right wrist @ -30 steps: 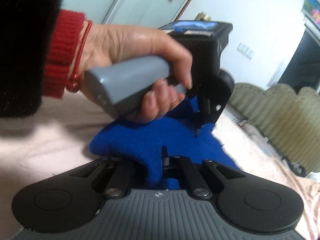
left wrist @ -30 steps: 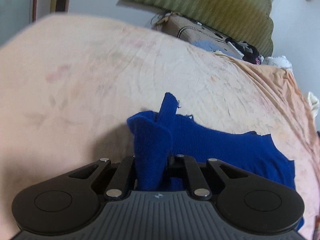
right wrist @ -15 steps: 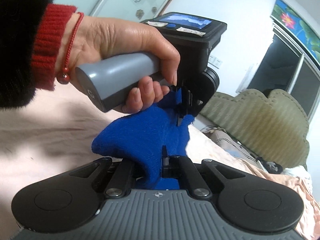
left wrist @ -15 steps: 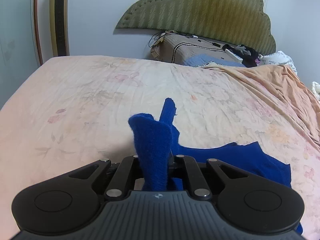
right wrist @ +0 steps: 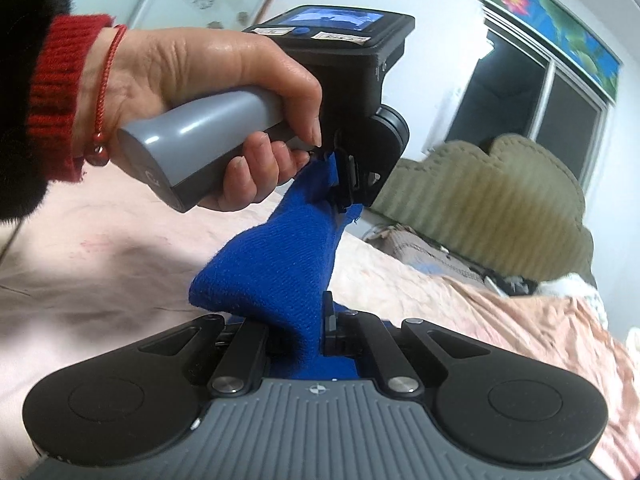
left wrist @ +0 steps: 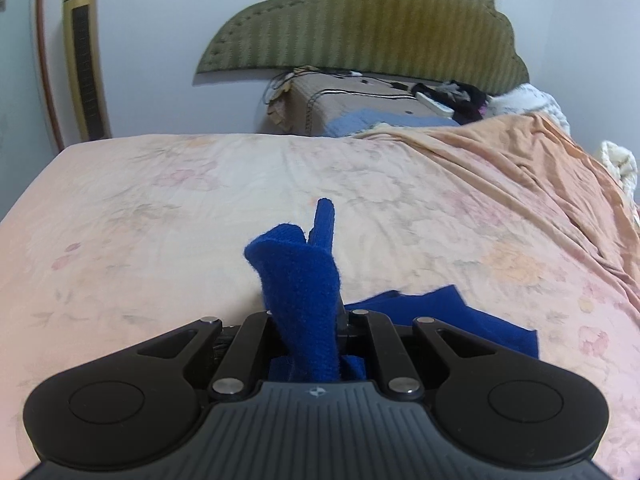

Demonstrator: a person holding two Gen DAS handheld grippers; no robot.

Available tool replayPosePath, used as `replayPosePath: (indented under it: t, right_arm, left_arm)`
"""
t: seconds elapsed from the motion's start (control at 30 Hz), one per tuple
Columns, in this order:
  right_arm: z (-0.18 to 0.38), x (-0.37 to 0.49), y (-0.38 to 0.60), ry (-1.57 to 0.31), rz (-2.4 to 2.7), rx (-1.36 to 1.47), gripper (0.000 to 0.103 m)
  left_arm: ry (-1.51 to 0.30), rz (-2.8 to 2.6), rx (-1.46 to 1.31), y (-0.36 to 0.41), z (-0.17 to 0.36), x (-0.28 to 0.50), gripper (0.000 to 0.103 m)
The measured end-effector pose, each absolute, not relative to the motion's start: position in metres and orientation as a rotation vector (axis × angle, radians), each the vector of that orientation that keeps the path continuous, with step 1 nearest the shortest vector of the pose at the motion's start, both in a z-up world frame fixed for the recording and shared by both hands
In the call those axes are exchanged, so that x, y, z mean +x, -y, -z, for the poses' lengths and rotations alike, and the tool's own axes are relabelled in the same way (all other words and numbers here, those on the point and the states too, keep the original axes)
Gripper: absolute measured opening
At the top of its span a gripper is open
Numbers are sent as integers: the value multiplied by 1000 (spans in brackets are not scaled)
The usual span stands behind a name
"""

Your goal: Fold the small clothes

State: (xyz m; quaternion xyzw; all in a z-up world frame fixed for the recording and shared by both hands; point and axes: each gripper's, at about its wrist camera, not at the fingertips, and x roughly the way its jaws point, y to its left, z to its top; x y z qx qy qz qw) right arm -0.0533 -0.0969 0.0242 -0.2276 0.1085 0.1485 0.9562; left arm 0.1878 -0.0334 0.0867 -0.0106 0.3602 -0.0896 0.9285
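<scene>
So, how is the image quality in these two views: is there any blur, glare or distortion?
Left wrist view: mostly sharp; fisheye bends the bed edges, and the blue garment is clear. Right wrist view: the background is smeared near the window, glare falls on the grey handle, and the hand looks oversized.

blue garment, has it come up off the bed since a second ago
Yes. The blue garment has risen: in the left wrist view less of it lies on the bedsheet, and the headboard has dropped into fuller view.

Even indoor light fell softly; fisheye bending curved the edges, corners vignetted dark, and the backgrounds smeared with slight blur.
</scene>
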Motion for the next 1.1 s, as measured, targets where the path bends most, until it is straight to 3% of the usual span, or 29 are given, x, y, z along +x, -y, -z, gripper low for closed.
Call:
replayPosePath:
  t: [0.53,1.1]
  right_arm:
    - [-11,-52,181,-332,-216,-252,5]
    - [8,-38,239,-437,-185,-27,5]
  left_arm:
    - [-802,275,68,135,-56,185,10]
    - [-863,297,138,192,-19,189,10]
